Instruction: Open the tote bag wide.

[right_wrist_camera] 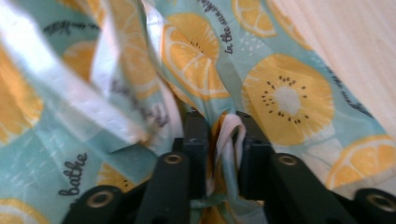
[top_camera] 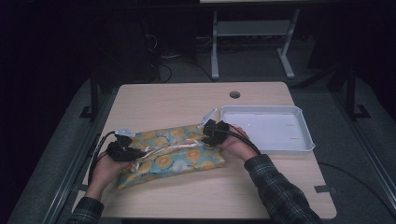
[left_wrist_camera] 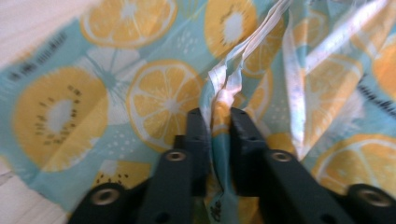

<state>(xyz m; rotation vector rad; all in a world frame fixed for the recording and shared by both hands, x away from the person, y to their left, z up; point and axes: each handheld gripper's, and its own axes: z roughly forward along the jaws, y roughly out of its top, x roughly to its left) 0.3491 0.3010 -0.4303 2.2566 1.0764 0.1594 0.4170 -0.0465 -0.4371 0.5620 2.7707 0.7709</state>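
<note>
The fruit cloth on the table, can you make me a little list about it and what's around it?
cloth: teal cloth printed with orange slices and kiwi, folded, lying on the wooden table
left gripper: at the cloth's left end, a bunched fold between its jaws
right gripper: at the cloth's right end, a bunched fold between its jaws
grip: cannot tell whether either pair of jaws presses the fold
tray: white tray to the right of the cloth, looks empty

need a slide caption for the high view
Two hand-held claws, left claw and right claw, grip opposite ends of a folded teal citrus-print cloth beside a white plastic tray.
</note>
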